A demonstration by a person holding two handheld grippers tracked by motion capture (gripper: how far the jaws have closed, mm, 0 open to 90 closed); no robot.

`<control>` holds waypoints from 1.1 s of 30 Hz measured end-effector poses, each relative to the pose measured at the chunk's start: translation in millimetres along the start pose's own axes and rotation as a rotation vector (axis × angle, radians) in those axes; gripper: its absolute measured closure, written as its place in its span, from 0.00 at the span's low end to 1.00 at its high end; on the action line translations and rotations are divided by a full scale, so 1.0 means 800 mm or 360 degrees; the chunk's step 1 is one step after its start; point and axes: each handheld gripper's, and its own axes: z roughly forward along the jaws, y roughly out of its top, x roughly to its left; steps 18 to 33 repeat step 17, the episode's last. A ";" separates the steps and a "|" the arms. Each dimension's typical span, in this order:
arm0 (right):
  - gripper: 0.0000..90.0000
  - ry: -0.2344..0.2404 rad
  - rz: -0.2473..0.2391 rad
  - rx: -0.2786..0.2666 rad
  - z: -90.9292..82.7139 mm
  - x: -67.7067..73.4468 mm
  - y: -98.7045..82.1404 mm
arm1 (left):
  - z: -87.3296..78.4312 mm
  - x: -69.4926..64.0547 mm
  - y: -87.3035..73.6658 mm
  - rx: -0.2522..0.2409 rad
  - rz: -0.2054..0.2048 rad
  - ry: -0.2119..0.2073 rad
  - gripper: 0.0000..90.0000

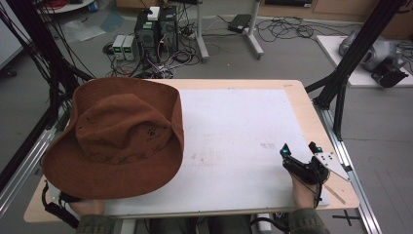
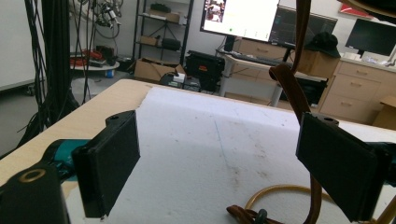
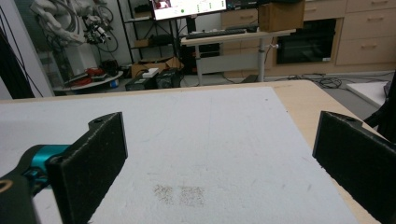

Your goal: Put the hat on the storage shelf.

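Rust-brown hat [image 1: 122,131] (white mat [image 1: 234,131]).

The hat [image 1: 117,139] covers our left claw [image 1: 63,202] almost entirely from above; the strap [image 2: 292,93] beside its jaw runs off-frame at the top.

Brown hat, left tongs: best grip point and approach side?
Probably the brim: the brown hat has a wide, thin brim whose near edge overhangs the left tongs, which stand open under it. Come from the person's side, low along the white mat, and close on the near brim edge. The crown looks too broad for the jaws.
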 end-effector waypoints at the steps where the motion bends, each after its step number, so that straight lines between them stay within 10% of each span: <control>1: 0.03 0.0005 -0.0001 0.0001 0.000 0.000 0.000 | 0.000 0.000 0.000 0.0001 0.0000 -0.0001 0.15; 33: 0.03 0.0014 0.0024 0.0026 0.001 -0.005 -0.004 | 0.000 0.002 0.000 -0.0002 -0.0015 0.0004 0.15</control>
